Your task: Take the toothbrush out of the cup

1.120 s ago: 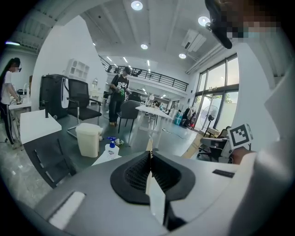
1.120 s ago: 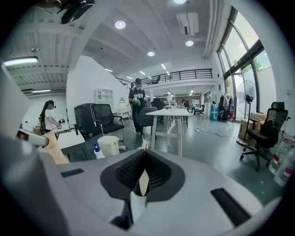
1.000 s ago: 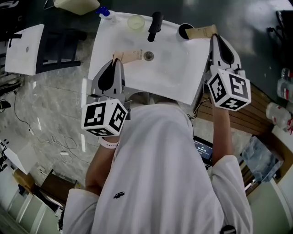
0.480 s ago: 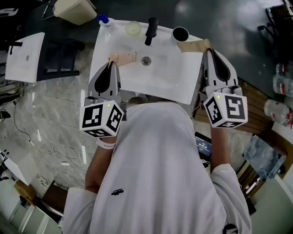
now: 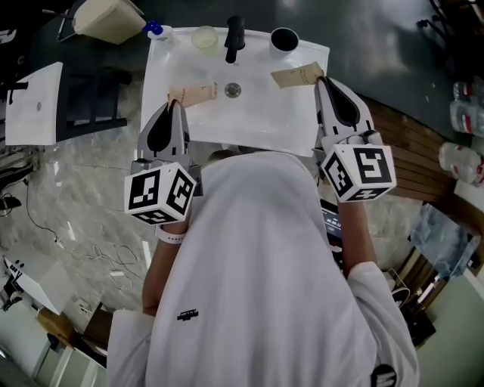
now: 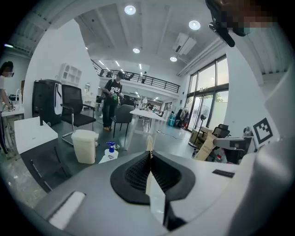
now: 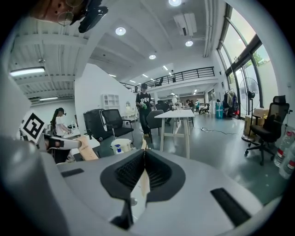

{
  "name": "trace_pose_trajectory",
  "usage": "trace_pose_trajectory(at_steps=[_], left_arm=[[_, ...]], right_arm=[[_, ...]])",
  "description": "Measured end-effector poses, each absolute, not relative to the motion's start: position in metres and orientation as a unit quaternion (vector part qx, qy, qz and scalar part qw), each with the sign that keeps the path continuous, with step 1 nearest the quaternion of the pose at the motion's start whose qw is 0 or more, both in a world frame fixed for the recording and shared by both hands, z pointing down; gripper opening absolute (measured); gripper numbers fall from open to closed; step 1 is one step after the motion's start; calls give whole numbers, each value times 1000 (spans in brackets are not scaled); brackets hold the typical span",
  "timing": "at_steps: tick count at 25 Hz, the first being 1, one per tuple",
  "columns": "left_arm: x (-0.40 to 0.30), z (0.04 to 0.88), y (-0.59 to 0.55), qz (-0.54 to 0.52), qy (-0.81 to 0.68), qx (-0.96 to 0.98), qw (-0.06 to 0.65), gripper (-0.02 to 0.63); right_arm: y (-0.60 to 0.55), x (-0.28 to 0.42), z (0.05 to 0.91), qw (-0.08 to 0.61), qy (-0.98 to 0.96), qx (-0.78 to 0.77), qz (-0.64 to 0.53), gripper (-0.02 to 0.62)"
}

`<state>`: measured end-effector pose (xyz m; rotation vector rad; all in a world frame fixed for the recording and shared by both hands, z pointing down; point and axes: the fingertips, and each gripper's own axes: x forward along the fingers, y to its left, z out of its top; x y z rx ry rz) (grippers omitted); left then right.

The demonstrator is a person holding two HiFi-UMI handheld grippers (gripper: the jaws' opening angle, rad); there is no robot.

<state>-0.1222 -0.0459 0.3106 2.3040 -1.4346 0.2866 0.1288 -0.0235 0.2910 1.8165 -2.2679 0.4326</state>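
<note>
A black cup (image 5: 283, 38) stands at the back right of the white basin (image 5: 257, 121), right of the black tap (image 5: 234, 38). No toothbrush shows in it or in either gripper. A pale translucent cup (image 5: 204, 36) sits left of the tap. My left gripper (image 5: 193, 94) (image 6: 149, 145) hovers over the basin's left side, tan fingers (image 5: 203, 93) pressed together with nothing between them. My right gripper (image 5: 299, 74) (image 7: 144, 145) is over the basin's right side, in front of the black cup and apart from it, shut and empty too.
A blue-capped bottle (image 5: 155, 30) stands at the basin's back left corner, a beige bin (image 5: 106, 17) behind it. A white board (image 5: 34, 102) lies left, plastic bottles (image 5: 461, 162) right. Chairs, tables and standing people (image 6: 112, 103) fill the room beyond.
My right gripper has drawn back from the black cup's rim toward the front of the basin. The left gripper has stayed over the basin's left side. The whole view has pulled back.
</note>
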Motion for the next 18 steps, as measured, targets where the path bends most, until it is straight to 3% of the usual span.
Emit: trace_pose_trajectory(at_steps=[18], left_arm=[[-100, 310, -63, 115, -486, 843, 199, 8]], right_arm=[[-43, 110, 287, 109, -802, 572, 131, 6]])
